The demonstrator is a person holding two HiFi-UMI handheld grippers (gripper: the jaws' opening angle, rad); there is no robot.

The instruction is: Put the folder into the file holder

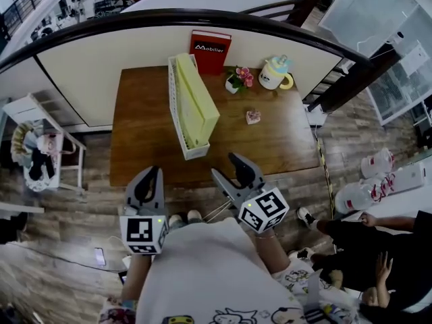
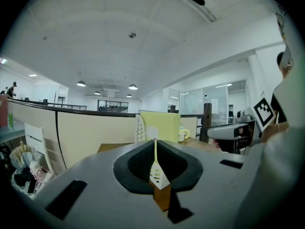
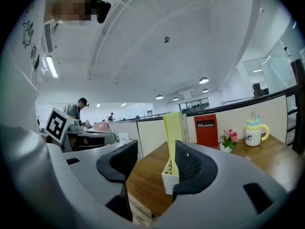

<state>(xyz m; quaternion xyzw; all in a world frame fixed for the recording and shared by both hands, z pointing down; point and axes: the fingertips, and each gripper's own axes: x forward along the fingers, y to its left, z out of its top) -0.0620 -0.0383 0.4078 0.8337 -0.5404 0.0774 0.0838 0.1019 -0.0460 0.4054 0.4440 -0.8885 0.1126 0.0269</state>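
At the upper middle of the head view we see the yellow folder [image 1: 197, 100] standing in the white file holder [image 1: 196, 152] on the wooden table [image 1: 283, 140]. Our left gripper [image 1: 148, 181] and right gripper [image 1: 224, 165] hang lower centre, off the table.

Left gripper view: its jaws are clenched together on nothing.

Right gripper view: its jaws are released, apart and empty, with the folder mid-frame beyond them.

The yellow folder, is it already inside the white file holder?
Inside: the yellow folder stands on edge in the white slatted file holder.

Head view steeply downward above the desk [image 1: 283, 147]; both gripper views low, toward the shared file holder [image 1: 196, 152].
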